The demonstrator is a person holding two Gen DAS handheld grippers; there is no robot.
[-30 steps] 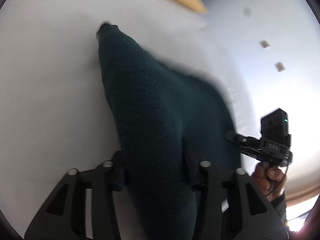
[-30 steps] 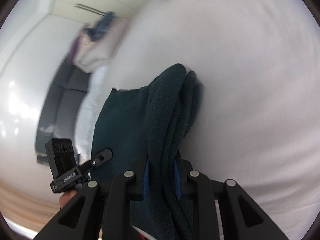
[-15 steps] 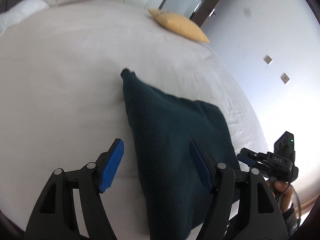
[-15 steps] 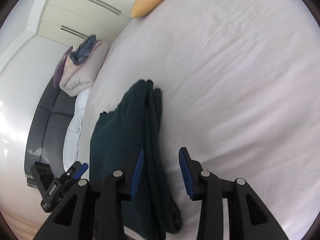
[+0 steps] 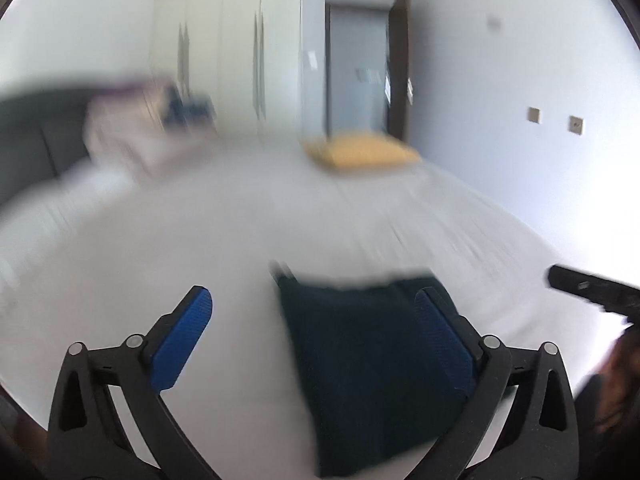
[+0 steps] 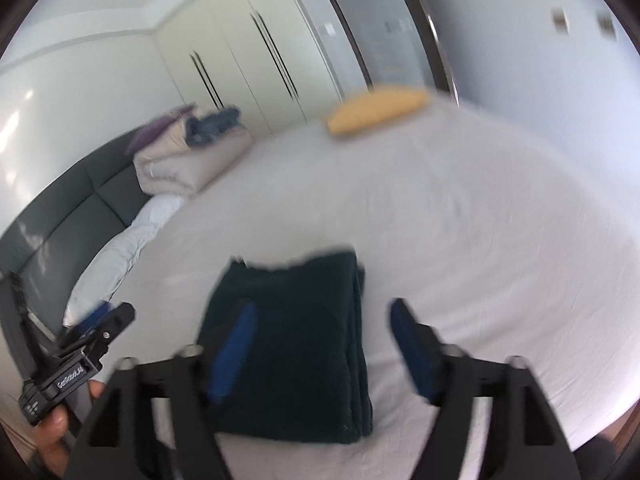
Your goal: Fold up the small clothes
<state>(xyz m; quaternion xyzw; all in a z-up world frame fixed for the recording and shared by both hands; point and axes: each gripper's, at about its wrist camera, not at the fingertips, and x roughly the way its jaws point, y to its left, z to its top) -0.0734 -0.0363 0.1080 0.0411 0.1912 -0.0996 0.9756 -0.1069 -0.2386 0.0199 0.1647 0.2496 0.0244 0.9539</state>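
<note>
Grey headboard (image 6: 60, 216): at the far left of the room, dark and padded, along the left edge of the bed.
Folded duvet (image 6: 188, 160): beige, at the far left corner of the bed, with a purple cushion (image 6: 154, 132) and some blue clothes (image 6: 212, 124) on top of it.
Left claw (image 5: 316, 320): it is above the bed and wide open; its jaws have just been opening. Nothing is between the blue pads (image 5: 182, 344). The right pad stands in front of the garment in the left wrist view, but it does not press on it.
Dark green garment (image 6: 296, 344): folded in a thick rectangle, it lies flat on the white bed sheet (image 6: 480, 220), near the person and about in the middle. The stacked layers show along its right edge.
Right claw (image 6: 324, 344): also above the garment and wide apart; its jaws have just been opening too. The garment lies below and between the fingers, free of them.
Hand (image 6: 52, 432): it holds the grip of the left claw, low at the left in the right wrist view.
Yellow pillow (image 6: 376, 112): at the far side of the bed, well apart from the garment.
Wardrobe doors (image 6: 248, 64): cream, on the far wall behind the bed.
Wall plates (image 5: 554, 120): two small squares on the right wall.
</note>
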